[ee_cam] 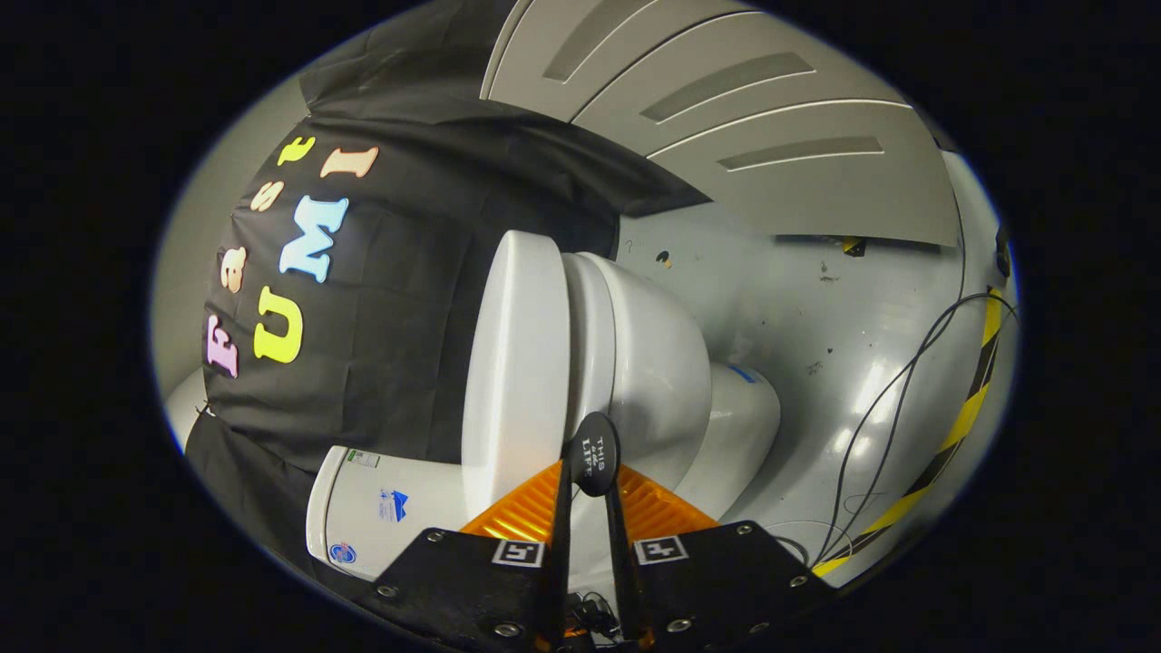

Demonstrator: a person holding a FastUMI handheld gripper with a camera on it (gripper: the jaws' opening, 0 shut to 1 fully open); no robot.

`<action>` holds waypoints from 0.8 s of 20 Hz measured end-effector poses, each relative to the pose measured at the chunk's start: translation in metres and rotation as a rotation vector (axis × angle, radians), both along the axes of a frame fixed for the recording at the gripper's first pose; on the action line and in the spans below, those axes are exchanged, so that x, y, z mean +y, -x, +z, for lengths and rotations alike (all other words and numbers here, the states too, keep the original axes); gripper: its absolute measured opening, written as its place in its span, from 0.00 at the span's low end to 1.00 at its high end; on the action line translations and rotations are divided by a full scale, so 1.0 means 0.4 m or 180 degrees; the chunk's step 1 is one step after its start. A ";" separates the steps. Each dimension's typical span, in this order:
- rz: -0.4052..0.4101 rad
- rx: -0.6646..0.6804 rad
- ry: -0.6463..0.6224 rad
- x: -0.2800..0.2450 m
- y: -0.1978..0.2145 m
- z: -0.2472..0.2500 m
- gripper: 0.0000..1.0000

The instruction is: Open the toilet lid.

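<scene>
Hand-held gripper [591,472], rolled sideways, fingers nearly together with a dark tag between them, sits at the toilet lid [512,363] edge. Best hook under the rim, then swing it toward the tank [381,512].

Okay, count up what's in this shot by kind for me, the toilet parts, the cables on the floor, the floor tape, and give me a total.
Toilet lid, down: 1
Toilet bowl: 1
Toilet tank: 1
Thin black cables on the floor: at least 2
Yellow-and-black tape strip: 1
Hand-held gripper, fingers close together just before the lid's edge: 1
Total: 7
</scene>
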State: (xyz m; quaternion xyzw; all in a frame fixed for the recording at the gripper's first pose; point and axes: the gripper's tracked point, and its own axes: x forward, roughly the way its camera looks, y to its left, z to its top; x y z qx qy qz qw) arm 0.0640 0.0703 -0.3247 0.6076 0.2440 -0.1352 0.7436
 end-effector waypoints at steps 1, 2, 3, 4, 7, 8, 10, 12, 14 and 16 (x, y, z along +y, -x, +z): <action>0.0001 0.0000 0.0002 -0.005 0.001 0.002 0.18; 0.0004 -0.0001 -0.0005 -0.001 -0.002 0.000 0.16; -0.0008 -0.0020 -0.0017 -0.004 -0.004 0.003 0.14; -0.0031 -0.0045 -0.0033 -0.008 -0.004 0.011 0.11; -0.0056 -0.0026 -0.0134 -0.008 -0.007 0.016 0.02; -0.0044 -0.0005 -0.0131 -0.003 -0.005 0.016 0.00; 0.0061 0.0048 -0.0039 0.008 -0.006 0.018 0.00; 0.0237 0.0107 0.0118 0.014 -0.010 0.025 0.00; 0.0361 0.0128 0.0224 0.003 -0.002 0.038 0.00; 0.0392 0.0073 0.0291 -0.003 -0.002 0.064 0.00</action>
